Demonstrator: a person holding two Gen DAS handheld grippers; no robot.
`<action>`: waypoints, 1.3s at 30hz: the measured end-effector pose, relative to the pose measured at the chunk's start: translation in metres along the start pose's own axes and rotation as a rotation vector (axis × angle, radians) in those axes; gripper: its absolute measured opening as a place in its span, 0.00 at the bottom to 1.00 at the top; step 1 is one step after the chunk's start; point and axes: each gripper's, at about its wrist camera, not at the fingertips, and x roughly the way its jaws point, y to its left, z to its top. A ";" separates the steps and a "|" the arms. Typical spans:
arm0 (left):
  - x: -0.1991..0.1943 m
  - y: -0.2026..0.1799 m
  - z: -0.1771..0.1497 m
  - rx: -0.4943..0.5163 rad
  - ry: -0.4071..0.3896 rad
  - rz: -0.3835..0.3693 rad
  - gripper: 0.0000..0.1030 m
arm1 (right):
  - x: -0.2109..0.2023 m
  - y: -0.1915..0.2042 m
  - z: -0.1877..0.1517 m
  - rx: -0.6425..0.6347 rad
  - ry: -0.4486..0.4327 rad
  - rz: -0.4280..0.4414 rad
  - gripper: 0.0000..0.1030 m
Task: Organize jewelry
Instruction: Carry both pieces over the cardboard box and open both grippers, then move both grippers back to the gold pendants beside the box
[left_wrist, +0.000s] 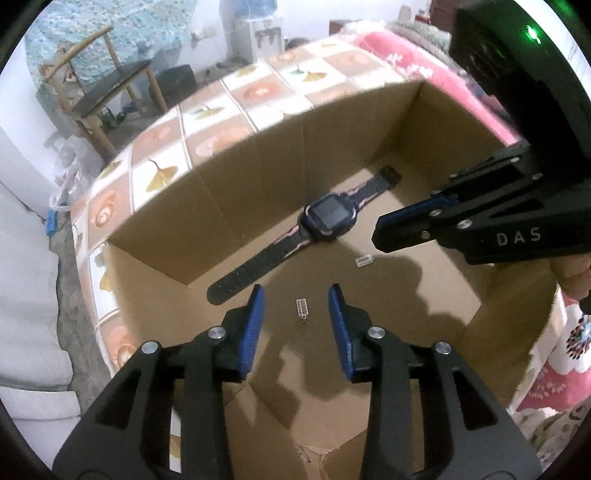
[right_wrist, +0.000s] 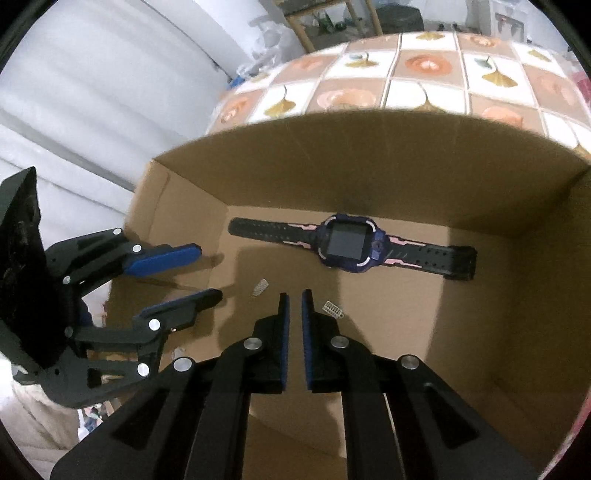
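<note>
Cardboard formed the open box (left_wrist: 258, 155) in which all the jewelry lay, set on a cloth printed with leaf and flower squares (left_wrist: 207, 110). A dark watch (right_wrist: 349, 245) with pink-trimmed straps was laid flat and face up on the box floor toward the far wall. In the right wrist view its long axis ran left to right, roughly parallel to that wall, with the looped strap end at the right. In the left wrist view the same watch (left_wrist: 325, 218) ran diagonally from near left to far right.

Two small silver earrings were seen on the floor nearer than the watch. One earring (left_wrist: 301, 307) lay lengthwise under the gap of the left gripper (left_wrist: 296, 295), whose blue pads were parted and touched nothing. The other earring (right_wrist: 333, 308) lay just right of the right gripper (right_wrist: 294, 295), with its long axis slanting toward the near right. That gripper's pads were nearly together, with only a thin slit between them and nothing held. Both grippers were angled down into the box.
</note>
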 end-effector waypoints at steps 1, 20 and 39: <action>-0.008 0.001 -0.001 -0.010 -0.023 -0.004 0.37 | -0.006 0.000 -0.001 -0.004 -0.016 -0.002 0.14; -0.121 -0.014 -0.181 -0.241 -0.293 -0.004 0.79 | -0.094 0.055 -0.205 -0.103 -0.385 0.045 0.44; -0.042 -0.076 -0.231 -0.162 -0.224 0.035 0.60 | 0.005 0.056 -0.246 0.007 -0.187 -0.157 0.38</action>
